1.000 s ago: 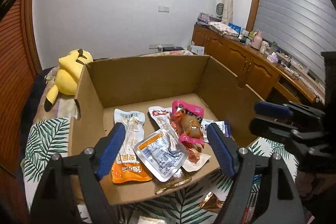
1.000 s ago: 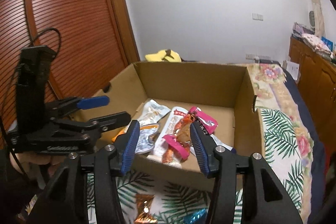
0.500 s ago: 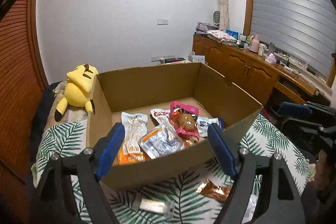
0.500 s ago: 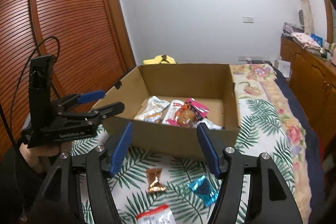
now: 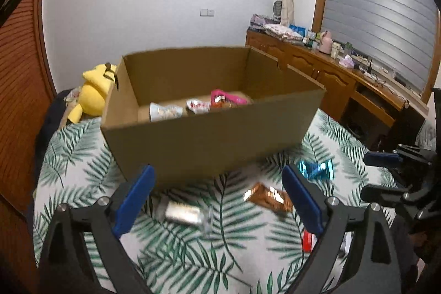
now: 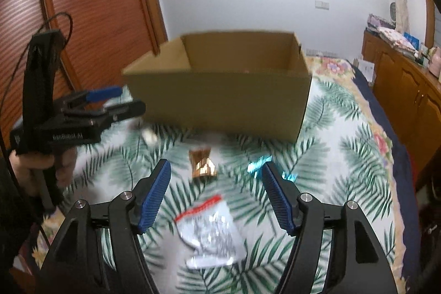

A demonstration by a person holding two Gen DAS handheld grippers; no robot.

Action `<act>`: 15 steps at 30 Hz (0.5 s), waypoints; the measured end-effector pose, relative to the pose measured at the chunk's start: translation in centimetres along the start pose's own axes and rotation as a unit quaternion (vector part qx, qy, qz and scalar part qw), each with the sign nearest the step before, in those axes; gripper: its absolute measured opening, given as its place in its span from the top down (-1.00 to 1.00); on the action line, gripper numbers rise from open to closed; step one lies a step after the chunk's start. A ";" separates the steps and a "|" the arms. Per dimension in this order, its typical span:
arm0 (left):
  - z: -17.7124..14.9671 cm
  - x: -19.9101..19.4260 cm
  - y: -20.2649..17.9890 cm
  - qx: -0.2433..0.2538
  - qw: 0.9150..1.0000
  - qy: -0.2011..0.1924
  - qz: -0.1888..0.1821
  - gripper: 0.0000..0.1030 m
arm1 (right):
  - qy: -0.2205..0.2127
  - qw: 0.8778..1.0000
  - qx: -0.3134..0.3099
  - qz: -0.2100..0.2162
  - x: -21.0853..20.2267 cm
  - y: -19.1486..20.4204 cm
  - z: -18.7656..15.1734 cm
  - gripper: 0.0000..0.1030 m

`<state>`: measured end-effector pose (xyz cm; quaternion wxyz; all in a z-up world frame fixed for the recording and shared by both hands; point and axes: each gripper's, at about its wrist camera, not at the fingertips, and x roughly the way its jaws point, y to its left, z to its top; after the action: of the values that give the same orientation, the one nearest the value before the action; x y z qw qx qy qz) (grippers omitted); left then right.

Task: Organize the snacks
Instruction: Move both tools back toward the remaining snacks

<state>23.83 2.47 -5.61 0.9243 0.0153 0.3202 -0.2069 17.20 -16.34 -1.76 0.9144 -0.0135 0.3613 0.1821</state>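
1. Bed cover point(image 5: 82, 156), palm-leaf print: the work surface. It bears the box and every loose packet.
2. Cardboard box point(image 5: 209, 139), open-topped, set toward the far side of the cover. Several packets already lie on its floor; a pink one point(image 5: 223, 98) and two pale ones show above the near wall.
3. Yellow plush toy point(image 5: 93, 90), behind the box's left corner. Not part of the task.
4. Left gripper point(image 5: 217, 200): jaws apart, nothing between them, held above the cover in front of the box. In the right wrist view it stands off to the left, clear of the packets.
5. Right gripper point(image 6: 216, 193): jaws apart, empty, aimed at the loose packets.
6. Clear bag with red strip point(image 6: 210, 233): flat on the cover, nearest the right gripper, low between its fingers. Blurred; contents cannot be told.
7. Silver packet point(image 5: 184, 214): flat on the cover between the left gripper's fingers, just short of the box's near wall.
8. Copper foil packet point(image 6: 202, 164): between box and clear bag, apart from both.
9. Blue foil packet point(image 5: 317, 170): near the box's right front corner, partly hidden by a finger in the right wrist view.
10. Step in hand, as judged: between placements, both grippers empty, choosing the next loose packet.
11. Next move, as judged: lower one gripper over a packet, close on an edge of the thin, slippery film, lift it clear of the near wall and release inside the box.
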 end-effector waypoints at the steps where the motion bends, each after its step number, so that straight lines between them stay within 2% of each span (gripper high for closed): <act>1: -0.6 0.0 -0.1 0.000 1.000 0.004 0.000 -0.83 | 0.007 1.000 -0.003 0.000 0.2 0.2 -0.7 -0.36; 10: -3.1 0.2 0.3 -0.018 0.999 0.028 -0.001 -0.83 | 0.060 0.998 -0.012 0.007 2.1 0.7 -4.7 -0.36; 15: -3.8 0.4 0.3 -0.011 0.999 0.037 0.004 -0.83 | 0.079 0.997 -0.020 0.002 2.9 0.8 -6.1 -0.36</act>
<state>21.98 3.23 -8.91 0.9127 0.0139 0.3569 -0.1987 14.88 -15.58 -8.08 0.8821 -0.0454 0.4289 0.1896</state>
